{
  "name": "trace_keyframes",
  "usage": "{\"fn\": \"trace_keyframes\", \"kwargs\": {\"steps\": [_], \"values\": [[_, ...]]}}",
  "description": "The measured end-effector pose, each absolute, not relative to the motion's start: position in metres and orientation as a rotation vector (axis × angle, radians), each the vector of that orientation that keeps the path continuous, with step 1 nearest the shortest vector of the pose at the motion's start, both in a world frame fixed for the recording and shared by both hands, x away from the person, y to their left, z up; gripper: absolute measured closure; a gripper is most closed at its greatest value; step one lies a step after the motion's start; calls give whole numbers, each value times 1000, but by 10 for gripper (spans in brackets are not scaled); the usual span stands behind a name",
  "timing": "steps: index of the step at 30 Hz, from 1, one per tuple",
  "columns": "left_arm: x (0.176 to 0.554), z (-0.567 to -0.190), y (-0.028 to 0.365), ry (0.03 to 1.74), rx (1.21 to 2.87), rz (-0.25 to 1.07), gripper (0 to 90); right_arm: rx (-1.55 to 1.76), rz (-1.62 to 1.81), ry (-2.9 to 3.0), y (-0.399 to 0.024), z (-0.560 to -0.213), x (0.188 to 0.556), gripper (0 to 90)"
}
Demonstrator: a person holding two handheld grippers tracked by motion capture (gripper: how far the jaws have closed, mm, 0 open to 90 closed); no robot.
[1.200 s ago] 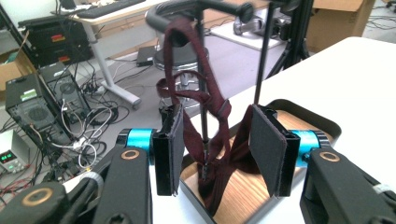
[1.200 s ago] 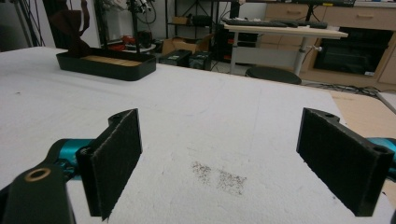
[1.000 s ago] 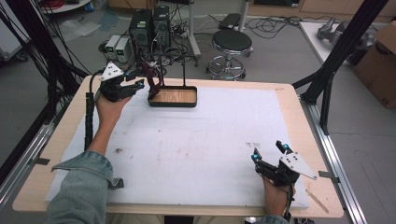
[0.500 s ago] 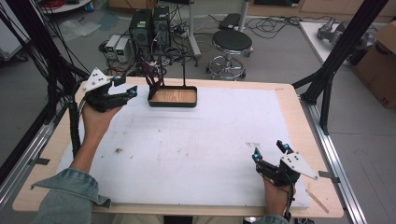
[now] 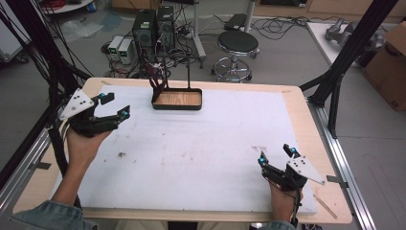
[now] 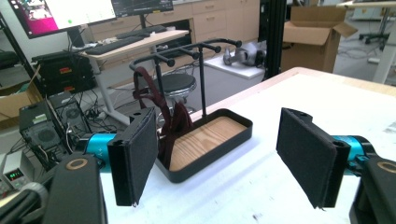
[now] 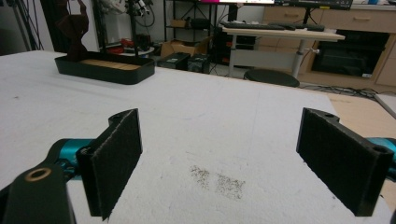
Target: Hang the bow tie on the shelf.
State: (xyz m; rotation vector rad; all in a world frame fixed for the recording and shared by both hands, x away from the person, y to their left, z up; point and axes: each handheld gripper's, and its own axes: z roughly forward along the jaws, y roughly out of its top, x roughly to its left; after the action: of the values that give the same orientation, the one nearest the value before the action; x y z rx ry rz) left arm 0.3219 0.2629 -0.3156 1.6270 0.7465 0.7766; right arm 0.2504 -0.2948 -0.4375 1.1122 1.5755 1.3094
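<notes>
A white-covered worktop (image 5: 201,158) carries a black tray stand (image 5: 177,99) at its far edge. The left tongs (image 5: 111,106), spread and empty, hover nearer it, facing it; the right tongs (image 5: 276,154), also spread, sit well apart.

Black tray (image 6: 219,140) with pale wood-grain floor ahead of the left gripper (image 6: 224,158), dark maroon cloth (image 6: 170,123) draped, white speckled mat (image 7: 233,121).
</notes>
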Motion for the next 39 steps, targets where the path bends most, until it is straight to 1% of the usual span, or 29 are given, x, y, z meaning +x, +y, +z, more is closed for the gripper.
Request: {"fn": "trace_keyframes", "kwargs": {"steps": [7,18,24,39], "values": [[298,-332,276,771,1618,791,272,1113,1304,1580,-294,-438,250,131],[278,-357,277,807,1618,800,255,1119,1306,1582,-294,-438,251,131],[269,-370,276,823,1624,801,255,1123,1307,1577,-294,-438,250,131],[263,-399,278,878,1658,796,246,1117,1305,1583,-294,-438,251,131]]}}
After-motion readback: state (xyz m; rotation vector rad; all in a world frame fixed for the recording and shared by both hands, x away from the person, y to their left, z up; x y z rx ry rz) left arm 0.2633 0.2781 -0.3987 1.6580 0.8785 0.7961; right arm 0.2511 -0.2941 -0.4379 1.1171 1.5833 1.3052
